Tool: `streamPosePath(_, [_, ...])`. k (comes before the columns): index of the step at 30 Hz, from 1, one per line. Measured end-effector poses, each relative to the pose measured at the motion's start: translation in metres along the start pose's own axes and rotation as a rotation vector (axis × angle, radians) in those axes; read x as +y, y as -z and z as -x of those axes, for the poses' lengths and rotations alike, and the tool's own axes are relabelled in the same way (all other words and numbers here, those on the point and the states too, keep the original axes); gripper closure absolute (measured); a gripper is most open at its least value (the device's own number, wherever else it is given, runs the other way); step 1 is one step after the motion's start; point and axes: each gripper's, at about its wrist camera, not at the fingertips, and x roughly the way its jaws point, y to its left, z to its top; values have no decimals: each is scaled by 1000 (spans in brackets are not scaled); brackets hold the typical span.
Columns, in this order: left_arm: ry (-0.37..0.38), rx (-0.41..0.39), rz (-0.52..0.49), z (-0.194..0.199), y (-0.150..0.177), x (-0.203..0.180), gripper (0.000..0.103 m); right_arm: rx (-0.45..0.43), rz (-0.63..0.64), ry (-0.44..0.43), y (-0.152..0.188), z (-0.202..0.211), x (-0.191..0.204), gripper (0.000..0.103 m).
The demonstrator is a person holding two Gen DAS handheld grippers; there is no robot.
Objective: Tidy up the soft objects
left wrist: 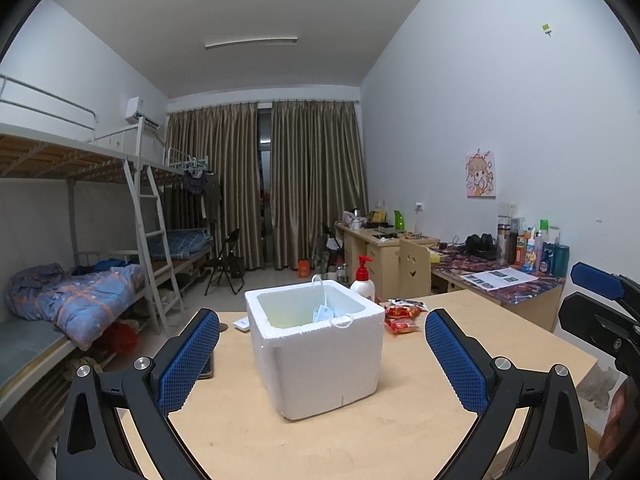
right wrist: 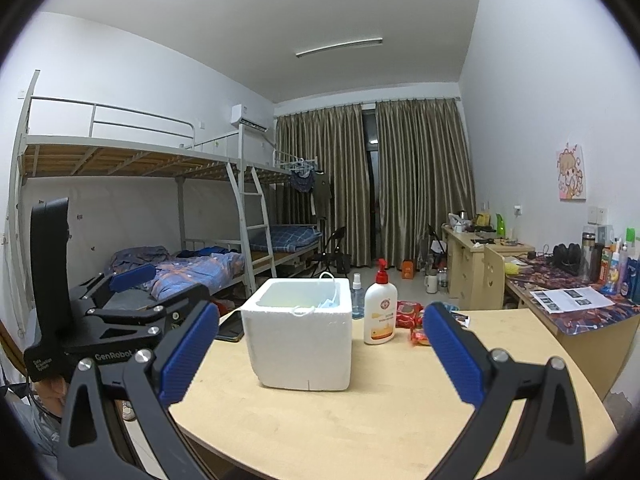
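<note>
dorm room with bunk beds (right wrist: 168, 264) in the left half of the frame, brown curtains (left wrist: 264, 184) at centre back and cluttered desks along the right wall; a pale wooden table (right wrist: 360, 420) fills the foreground. left gripper (left wrist: 322, 354) sits low in its view, blue pads spread wide and holding nothing, framing a white foam box (left wrist: 320, 356) that stands upright just ahead at the frame's centre. right gripper (right wrist: 320, 354) is likewise splayed and empty, the same box slightly left of centre between its fingers. inside the box lies a light blue face mask (left wrist: 325, 314), slumped against the right inner wall; one white ear loop (left wrist: 341, 321) drapes over the near rim, another arches above the far rim. its long axis cannot be told. beyond the box, toward the right, stands a white lotion pump bottle (right wrist: 381, 310) with a red head, a small clear spray bottle (right wrist: 357, 296) beside it, and red snack packets (right wrist: 410, 312) lying flat. a dark phone (right wrist: 230, 328) rests left of the box.
</note>
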Motion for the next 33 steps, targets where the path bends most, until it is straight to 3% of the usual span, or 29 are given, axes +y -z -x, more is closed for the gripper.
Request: streamPosePath(33, [4, -13, 35, 40, 24, 7, 0, -25, -1, -9, 19, 24, 22, 0])
